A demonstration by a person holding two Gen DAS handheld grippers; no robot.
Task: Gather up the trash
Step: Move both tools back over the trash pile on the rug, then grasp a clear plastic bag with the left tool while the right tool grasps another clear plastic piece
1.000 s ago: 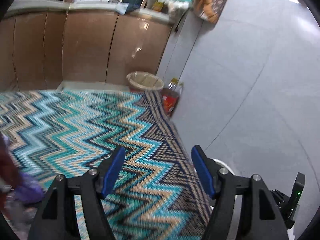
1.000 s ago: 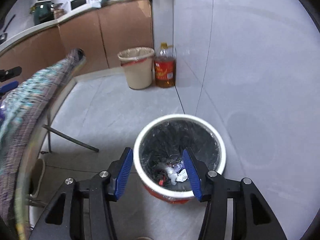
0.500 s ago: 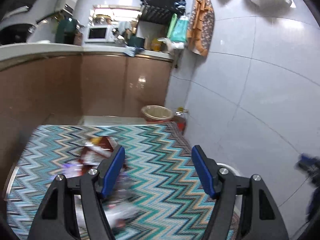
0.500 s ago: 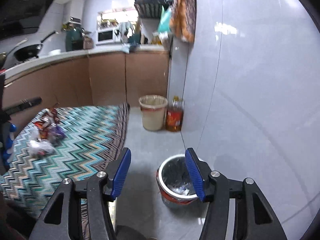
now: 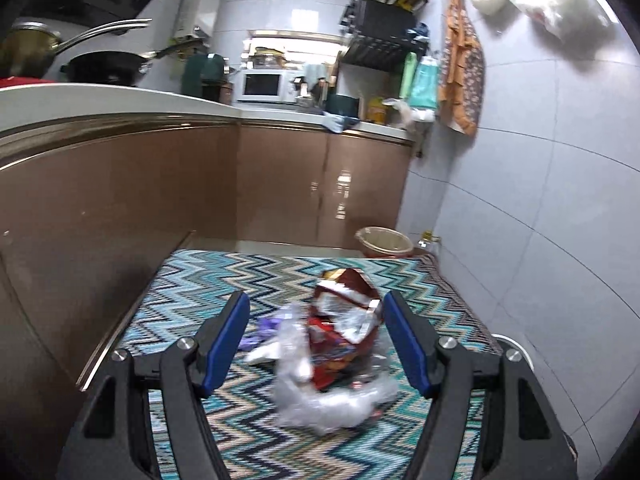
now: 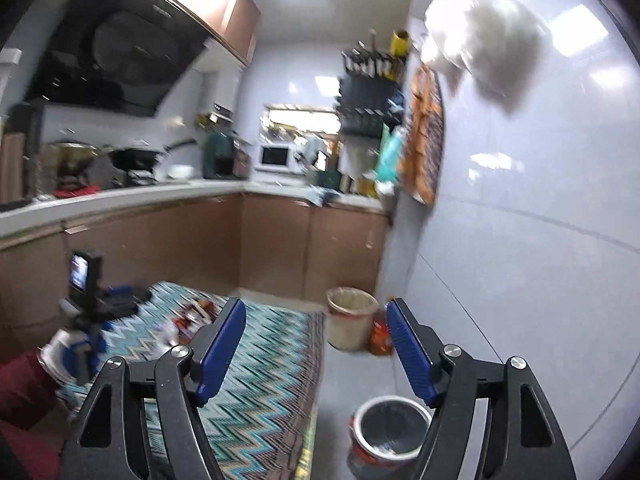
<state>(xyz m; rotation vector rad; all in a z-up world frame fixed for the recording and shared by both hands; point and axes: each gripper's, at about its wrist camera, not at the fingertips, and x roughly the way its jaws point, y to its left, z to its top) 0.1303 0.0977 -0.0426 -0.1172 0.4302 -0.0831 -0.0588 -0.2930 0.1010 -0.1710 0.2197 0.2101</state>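
The torn red snack bag [image 5: 344, 320] with shiny silver inside lies on the table with the blue zigzag cloth [image 5: 192, 280], in a small heap with a crumpled clear plastic wrap [image 5: 320, 396] and a little purple scrap [image 5: 264, 326]. All of it looks light, thin and soft, so it will likely crush and slide when squeezed. The best place to pinch is probably the bag's folded middle, where the foil is thick, not a loose corner. The heap is a bit blurred, so there may be more small bits in it.

The left gripper [image 5: 316, 332] hangs above the heap with its jaws wide apart and nothing in them. The right gripper [image 6: 312, 344] is empty too; its jaws have just been opening, and it points past the table edge.

The round bin with the black bag [image 6: 390, 428] stands on the floor beside the table. Farther off are a beige bin [image 6: 352, 322] and an orange bottle [image 6: 379, 334] by the wall. Nothing blocks the heap.
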